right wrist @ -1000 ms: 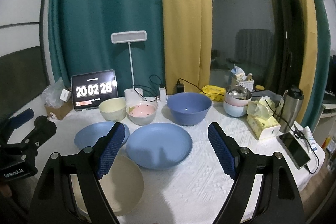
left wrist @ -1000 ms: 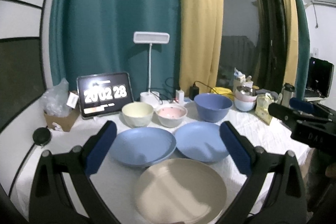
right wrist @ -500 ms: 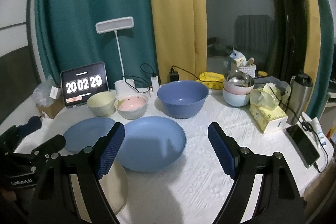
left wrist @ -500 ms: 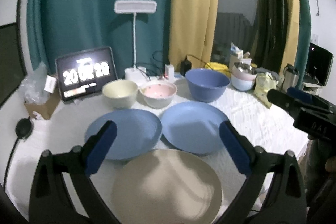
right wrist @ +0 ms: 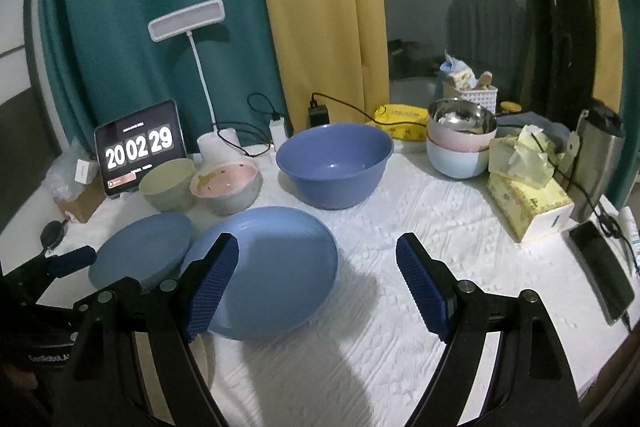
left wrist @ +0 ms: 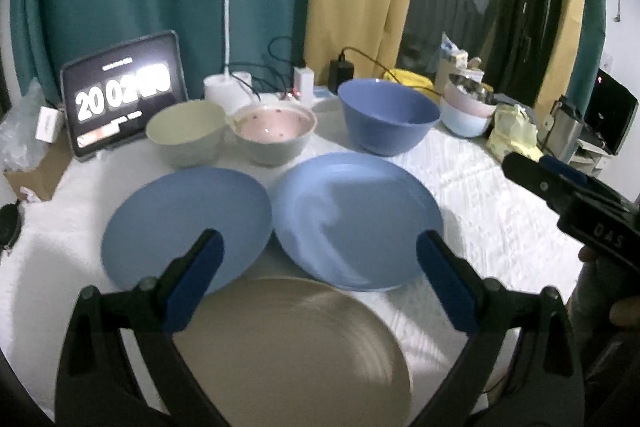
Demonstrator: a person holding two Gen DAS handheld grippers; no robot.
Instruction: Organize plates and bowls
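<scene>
Both tools are hovering wide apart and empty: the left tool [left wrist: 318, 281] above a round beige plate [left wrist: 292, 355], the right tool [right wrist: 318, 283] beside two round blue plates [right wrist: 268, 267]. The plates are lying on the white-clothed tabletop [right wrist: 420, 227], bowls standing behind them.

- A beige plate [left wrist: 288, 351] is seen flat on the bench, nearest the left camera, its far rim close to two blue plates.
- A blue plate [left wrist: 186, 223] is laid flat to the left; its edge is hidden in part by the beige plate's rim.
- A second, deeper blue plate [left wrist: 356, 219] is set just beside it on the right, rims almost touching.
- A cream bowl [left wrist: 186, 131] stands upright behind the left plate.
- A pink-lined, speckled bowl [left wrist: 274, 131] stands just beside the cream one.
- A large blue bowl [left wrist: 388, 115] stands upright and empty, behind the right plate.
</scene>
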